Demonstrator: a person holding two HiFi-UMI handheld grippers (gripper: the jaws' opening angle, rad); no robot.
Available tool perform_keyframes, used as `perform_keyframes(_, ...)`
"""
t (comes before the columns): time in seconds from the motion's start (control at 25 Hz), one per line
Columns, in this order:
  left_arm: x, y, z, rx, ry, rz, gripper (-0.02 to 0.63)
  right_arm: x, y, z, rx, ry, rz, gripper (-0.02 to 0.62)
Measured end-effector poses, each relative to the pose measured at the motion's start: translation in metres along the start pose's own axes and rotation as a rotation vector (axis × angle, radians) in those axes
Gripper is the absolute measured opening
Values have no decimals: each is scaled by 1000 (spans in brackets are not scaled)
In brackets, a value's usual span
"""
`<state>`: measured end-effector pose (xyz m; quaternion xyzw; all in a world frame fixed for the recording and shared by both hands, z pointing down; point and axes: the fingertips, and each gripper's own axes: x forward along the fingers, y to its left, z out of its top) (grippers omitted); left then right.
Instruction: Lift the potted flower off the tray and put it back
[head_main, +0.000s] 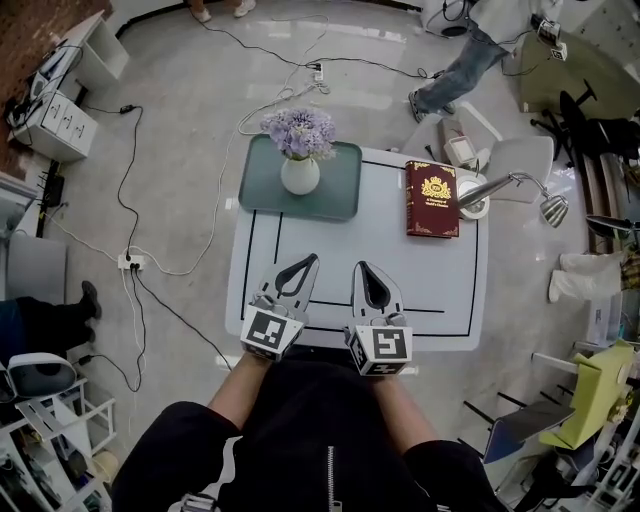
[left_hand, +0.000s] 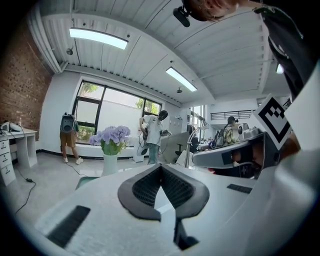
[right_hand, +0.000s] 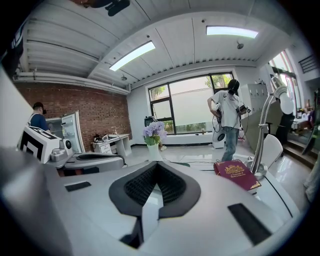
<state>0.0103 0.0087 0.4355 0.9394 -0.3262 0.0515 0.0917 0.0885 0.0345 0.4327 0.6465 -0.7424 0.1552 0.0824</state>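
Observation:
The potted flower (head_main: 300, 145), purple blooms in a white vase, stands upright on the green tray (head_main: 340, 190) at the table's far left corner. It also shows far ahead in the left gripper view, the flower (left_hand: 111, 137) left of centre, and in the right gripper view, the flower (right_hand: 153, 132) just above the jaws. My left gripper (head_main: 308, 260) and right gripper (head_main: 360, 267) rest side by side near the table's front edge, well short of the tray. Both are shut with nothing between the jaws, as the left gripper (left_hand: 160, 166) and right gripper (right_hand: 156, 164) show.
A red book (head_main: 432, 198) lies at the table's far right, with a desk lamp (head_main: 510, 190) beside it. Cables run over the floor around the white table (head_main: 450, 290). Chairs and shelves stand to the right. People stand by the windows.

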Motion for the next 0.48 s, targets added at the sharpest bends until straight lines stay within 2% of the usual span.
perform_keyframes(0.28, 2, 3, -2, 14, 7, 9, 5, 2, 2, -1, -2, 2, 11, 6)
perform_keyframes(0.48, 4, 0, -3, -5, 14, -5, 5, 4, -3, 1, -5, 7, 7, 6)
